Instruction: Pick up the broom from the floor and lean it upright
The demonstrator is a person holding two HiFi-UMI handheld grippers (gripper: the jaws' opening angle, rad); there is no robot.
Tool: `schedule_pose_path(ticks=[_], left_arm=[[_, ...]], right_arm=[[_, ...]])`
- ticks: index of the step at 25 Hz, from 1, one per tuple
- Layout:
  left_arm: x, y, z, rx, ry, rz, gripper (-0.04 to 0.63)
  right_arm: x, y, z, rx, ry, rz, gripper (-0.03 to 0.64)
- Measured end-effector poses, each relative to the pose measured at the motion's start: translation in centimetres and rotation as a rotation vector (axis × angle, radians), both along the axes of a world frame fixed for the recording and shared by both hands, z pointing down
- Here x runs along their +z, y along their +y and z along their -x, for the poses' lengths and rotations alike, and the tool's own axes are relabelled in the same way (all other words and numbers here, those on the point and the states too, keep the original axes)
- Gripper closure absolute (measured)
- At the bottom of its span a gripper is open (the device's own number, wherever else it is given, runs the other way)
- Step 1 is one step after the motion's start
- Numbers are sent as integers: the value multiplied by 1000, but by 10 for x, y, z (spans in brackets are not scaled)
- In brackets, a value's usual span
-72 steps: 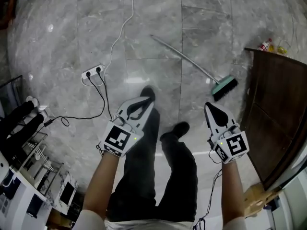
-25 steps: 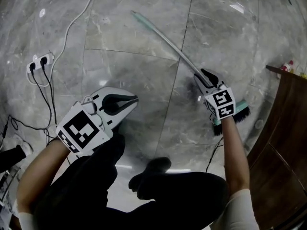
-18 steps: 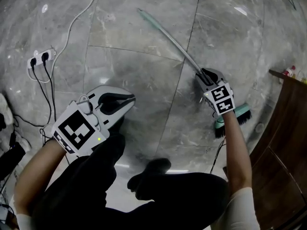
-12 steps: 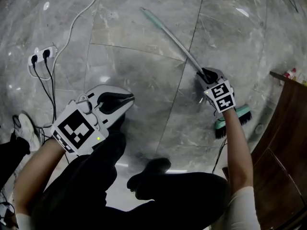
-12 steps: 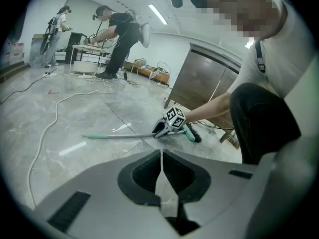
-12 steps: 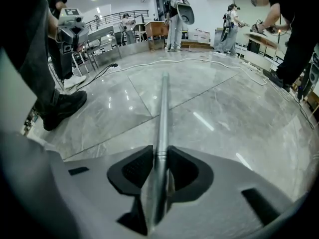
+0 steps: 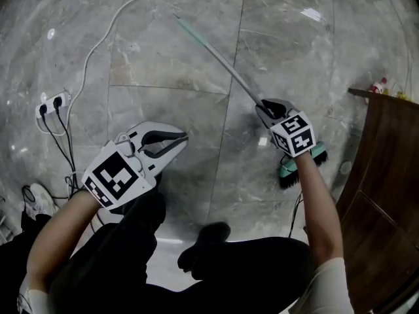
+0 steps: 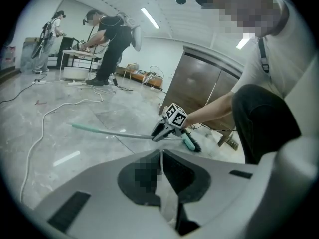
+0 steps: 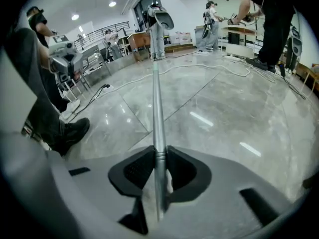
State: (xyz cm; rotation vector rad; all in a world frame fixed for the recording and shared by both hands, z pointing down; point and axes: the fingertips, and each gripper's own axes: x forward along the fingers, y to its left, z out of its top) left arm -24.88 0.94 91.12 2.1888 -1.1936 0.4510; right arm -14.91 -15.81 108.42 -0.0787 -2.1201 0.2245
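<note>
**Right gripper closing on the broom handle, left gripper idle**

In the head view the broom [image 7: 221,57] lay slantwise across the grey marble floor [image 7: 170,195]. Its handle ran away toward 11 o'clock from the right gripper [image 7: 262,106], and its green head [image 7: 289,169] sat at 5 o'clock of that gripper, beside the brown wooden cabinet [image 7: 386,175]. That view could not show the grip itself. The right gripper view did: the metal handle [image 9: 157,108] stood straight up the frame between the jaws, which were closing with the pads against it on both sides.

The left gripper [image 7: 184,136] hovered well apart at 9 o'clock of the right one. Its own view showed its jaws drawn together on nothing. The same view gave a side look at the broom, low and near level, which the head view lacked. A power strip [image 7: 51,101] with a white cable [image 7: 105,38] lay at 10 o'clock of the left gripper. Other people at tables showed only in the two gripper views.
</note>
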Motion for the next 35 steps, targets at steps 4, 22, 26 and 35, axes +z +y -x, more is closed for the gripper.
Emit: schedule_pose_path(ticks=[4,22,26,35], left_arm=[[-10,-24,-13,41,6,-38,580],[-85,-120,-73,218,29,-172,580],[-102,-138,-87,272,25,-188,580],[-162,-173,-149,410,113,-230,580]], right_arm=[[-44,-14,-8,88,-66,44,535],[-195,-70,-112,520,-299,124,538],[-222,-73,-143,617,-352,146,540],[-263,-67,-217,873,-494,227,538]])
